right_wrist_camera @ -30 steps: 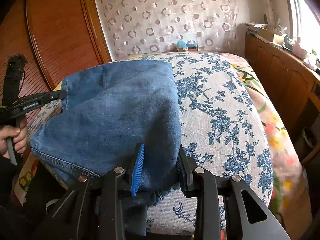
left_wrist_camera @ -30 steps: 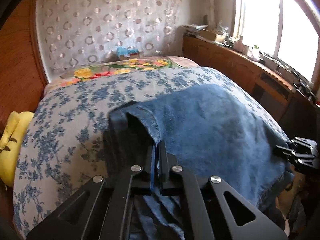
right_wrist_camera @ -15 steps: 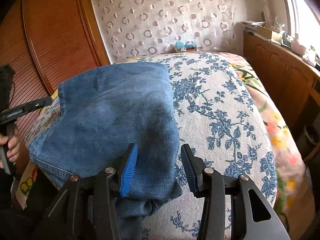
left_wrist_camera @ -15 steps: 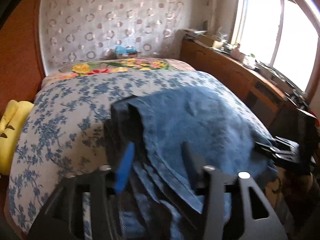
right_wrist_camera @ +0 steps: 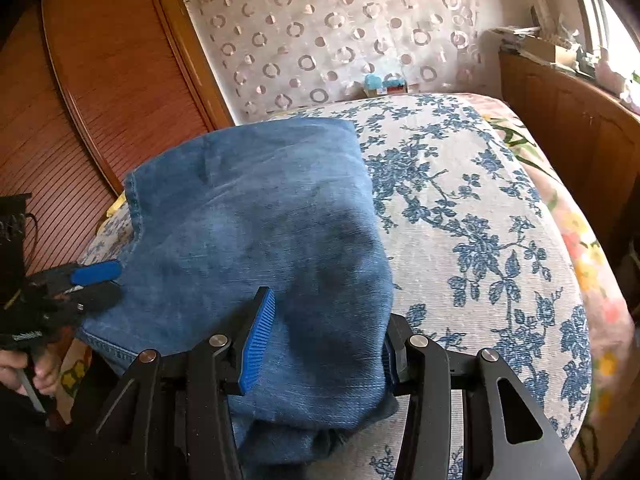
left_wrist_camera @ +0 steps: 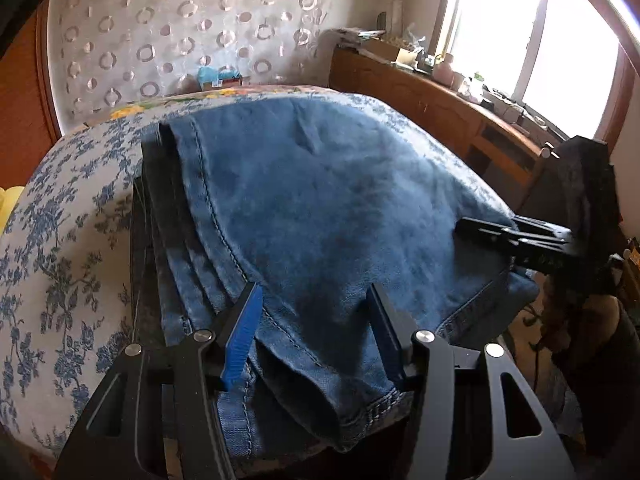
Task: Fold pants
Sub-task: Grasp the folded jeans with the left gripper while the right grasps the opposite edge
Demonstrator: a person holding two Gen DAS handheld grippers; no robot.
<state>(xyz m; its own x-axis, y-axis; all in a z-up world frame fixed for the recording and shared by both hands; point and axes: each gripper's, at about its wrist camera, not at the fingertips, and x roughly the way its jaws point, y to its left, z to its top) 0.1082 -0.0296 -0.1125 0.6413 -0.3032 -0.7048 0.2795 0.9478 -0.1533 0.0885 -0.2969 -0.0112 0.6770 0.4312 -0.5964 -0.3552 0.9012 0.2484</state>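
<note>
Fingers point(left_wrist_camera: 240, 332) of the left gripper point(left_wrist_camera: 316, 332) stand parted over the near hem of the jeans point(left_wrist_camera: 320, 200), pressing nothing; the right gripper point(right_wrist_camera: 328, 332) likewise straddles its corner, released. Both sit there, I judge, because a fold is just laid. Beyond, the jeans lie folded on the bed point(right_wrist_camera: 480, 220).

Both wrist cams close, angled down, sharing jeans point(left_wrist_camera: 320, 200) on bed point(right_wrist_camera: 480, 240).
</note>
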